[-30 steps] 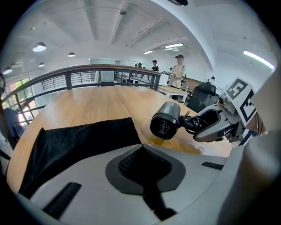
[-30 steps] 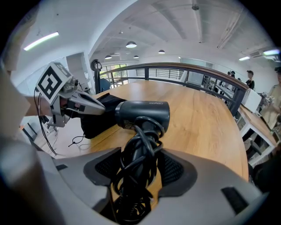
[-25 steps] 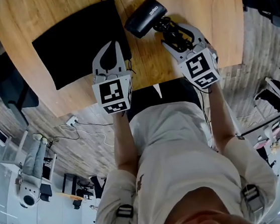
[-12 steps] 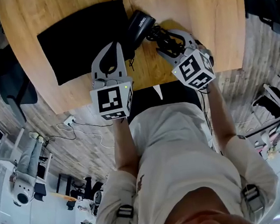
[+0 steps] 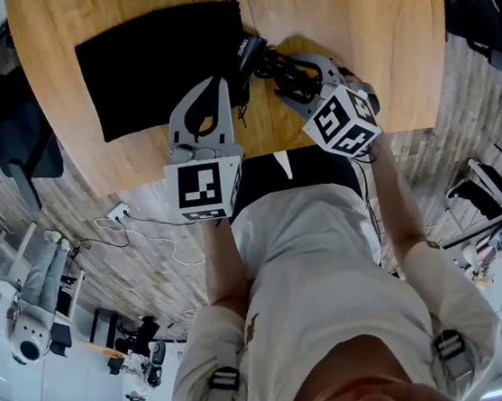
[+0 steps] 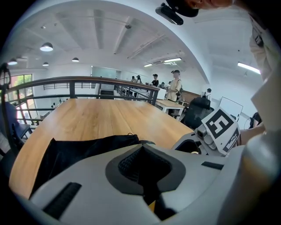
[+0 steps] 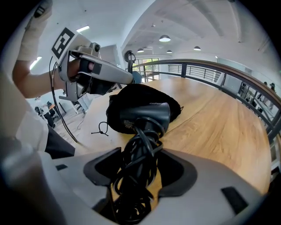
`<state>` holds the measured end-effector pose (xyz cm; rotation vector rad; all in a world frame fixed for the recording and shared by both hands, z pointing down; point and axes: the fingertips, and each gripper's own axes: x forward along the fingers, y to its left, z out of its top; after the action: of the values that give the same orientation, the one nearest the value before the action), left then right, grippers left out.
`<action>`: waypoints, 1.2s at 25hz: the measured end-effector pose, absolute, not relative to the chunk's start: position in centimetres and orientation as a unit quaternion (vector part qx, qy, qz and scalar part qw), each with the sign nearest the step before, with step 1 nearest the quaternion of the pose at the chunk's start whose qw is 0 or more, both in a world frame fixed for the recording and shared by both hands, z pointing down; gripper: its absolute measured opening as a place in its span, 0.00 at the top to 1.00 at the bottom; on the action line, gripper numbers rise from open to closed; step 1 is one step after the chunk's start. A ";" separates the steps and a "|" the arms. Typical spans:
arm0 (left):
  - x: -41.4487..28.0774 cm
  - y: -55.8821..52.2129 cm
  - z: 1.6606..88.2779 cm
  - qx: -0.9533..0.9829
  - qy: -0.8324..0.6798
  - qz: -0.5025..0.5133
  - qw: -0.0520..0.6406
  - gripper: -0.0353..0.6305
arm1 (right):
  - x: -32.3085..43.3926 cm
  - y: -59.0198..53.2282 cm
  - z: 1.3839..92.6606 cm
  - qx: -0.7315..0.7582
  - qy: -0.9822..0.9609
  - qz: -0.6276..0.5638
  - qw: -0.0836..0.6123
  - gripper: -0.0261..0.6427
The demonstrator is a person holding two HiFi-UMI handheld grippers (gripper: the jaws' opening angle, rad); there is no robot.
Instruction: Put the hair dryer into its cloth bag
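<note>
The black cloth bag lies on the wooden table at the left. My left gripper is shut on the bag's right edge and holds it raised; in the right gripper view the bag bulges up under that gripper. The black hair dryer has its head at the bag's mouth. Its cord-wrapped handle sits in my right gripper, which is shut on it. In the right gripper view the hair dryer points at the bag, with the cord between the jaws of the gripper. The left gripper view shows the gripper and the bag.
The table's near edge runs just under both grippers, against the person's body. A drawstring end lies loose in front of the bag. A dark chair stands left of the table. A railing runs beyond the far edge.
My right gripper has carried the hair dryer left, so its head now meets the bag's mouth, and has rolled. My left gripper has lifted a little with the bag's edge.
</note>
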<state>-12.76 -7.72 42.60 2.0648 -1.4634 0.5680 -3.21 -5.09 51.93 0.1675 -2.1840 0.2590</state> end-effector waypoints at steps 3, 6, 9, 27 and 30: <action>-12.3 -7.5 42.4 0.771 -0.538 0.207 0.271 0.92 | -3.8 -4.8 52.2 0.052 -0.885 0.099 0.452 0.56; -12.2 -7.0 42.2 0.776 -0.531 0.204 0.272 0.92 | -4.9 -4.3 52.3 0.037 -0.887 0.093 0.451 0.56; -12.0 -6.6 42.1 0.782 -0.522 0.201 0.275 0.92 | -6.1 -4.2 52.2 0.025 -0.889 0.085 0.450 0.56; -11.0 -4.4 42.6 0.797 -0.491 0.188 0.299 0.92 | -10.3 -4.5 51.8 -0.014 -0.896 0.041 0.441 0.56; -10.9 -4.3 42.7 0.797 -0.489 0.186 0.301 0.92 | -11.0 -4.8 51.9 -0.018 -0.897 0.035 0.440 0.56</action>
<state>-10.92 -4.28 42.72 2.1150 -1.2964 0.4936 -10.99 -4.75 51.89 -0.0448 -2.2272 0.0875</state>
